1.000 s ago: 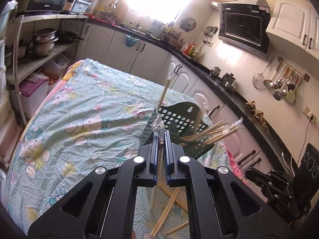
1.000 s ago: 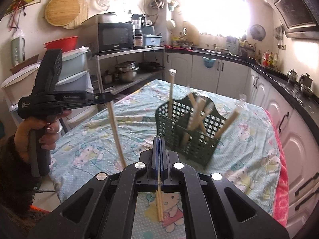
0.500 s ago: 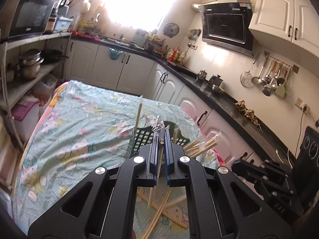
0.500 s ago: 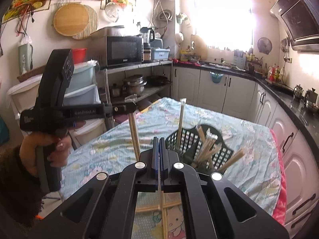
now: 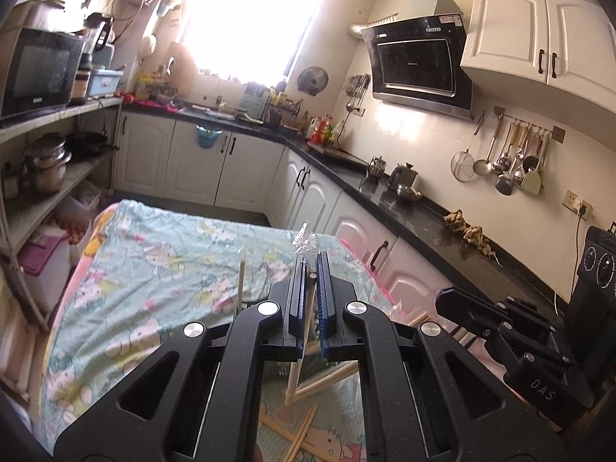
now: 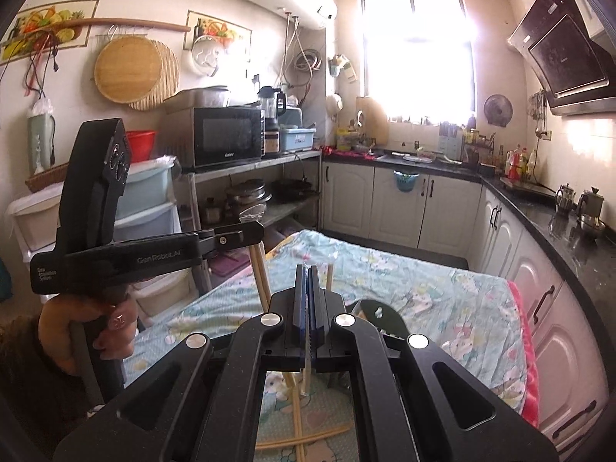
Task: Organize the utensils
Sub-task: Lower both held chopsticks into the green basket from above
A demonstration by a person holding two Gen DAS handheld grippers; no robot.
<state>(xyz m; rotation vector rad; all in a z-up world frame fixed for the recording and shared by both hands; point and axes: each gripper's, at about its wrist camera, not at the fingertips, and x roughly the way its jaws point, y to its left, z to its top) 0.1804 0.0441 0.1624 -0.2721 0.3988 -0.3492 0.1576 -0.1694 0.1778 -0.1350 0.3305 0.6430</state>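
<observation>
I have both tools raised over the table [image 5: 127, 265], which is covered in a pale green cartoon-print cloth. My left gripper [image 5: 311, 269] is clenched on a wrapped pair of chopsticks [image 5: 296, 369]: the crinkled clear end of the wrapper pokes up past the blue pads, and the wooden sticks hang down below the jaws, tilted toward the table. From the right wrist camera I see that same tool from the side, with a hand [image 6: 111, 323] wrapped around its grip and the sticks slanting down from its tip. My right gripper [image 6: 309, 273] is also clamped tight, on a second wrapped pair of chopsticks [image 6: 306, 379] that drops nearly straight down between the pads, its top edge just showing above them. Beneath both tools, several loose chopsticks [image 6: 304, 441] lie crossed over one another on the cloth. The dark green utensil basket [image 6: 379, 317] sits on the table just beyond my right tool, mostly hidden behind the jaw arms; only its arched back edge with a hanging hole shows. One more chopstick [image 5: 240, 287] stands upright there, and I cannot tell from the left wrist view what it stands in
</observation>
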